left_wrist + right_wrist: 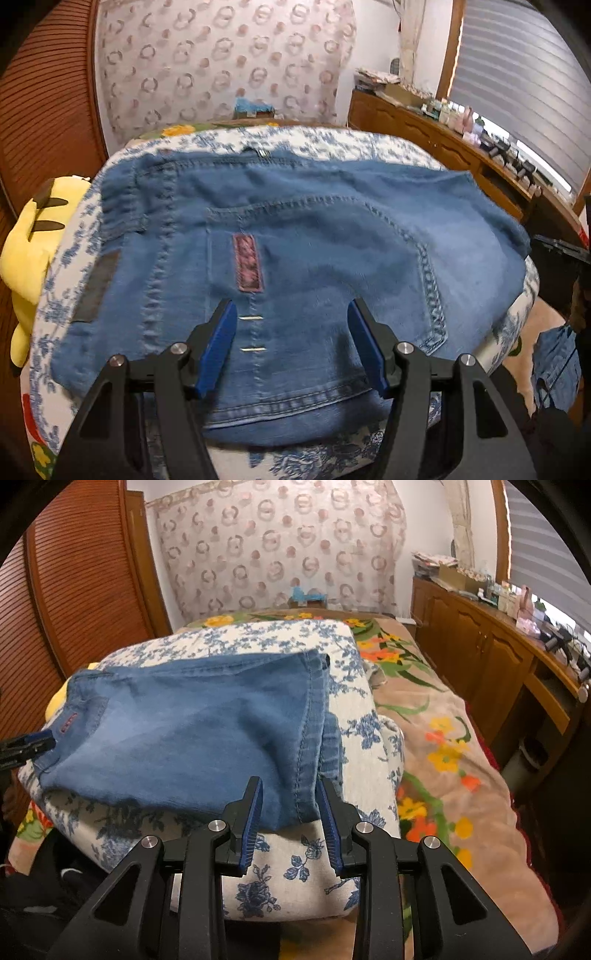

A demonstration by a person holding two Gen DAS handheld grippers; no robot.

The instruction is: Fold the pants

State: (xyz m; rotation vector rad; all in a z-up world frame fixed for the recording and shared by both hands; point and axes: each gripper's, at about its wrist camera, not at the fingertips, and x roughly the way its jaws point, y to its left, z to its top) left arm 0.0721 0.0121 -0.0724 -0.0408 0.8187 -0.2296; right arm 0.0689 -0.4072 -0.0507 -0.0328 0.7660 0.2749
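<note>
Jeans lie folded on the cushion, both grippers apart.

We hold the left gripper wide open over the jeans near the pocket, nothing between its jaws; further right, the right gripper has its jaws apart around the jeans' near corner, pads not pressing (as far as we can tell). The risk, we judge: the denim overhangs the cushion edge, so a careless nudge or snagged pad could drag the fold open or slide it off.

Blue denim pants, floral quilt
</note>
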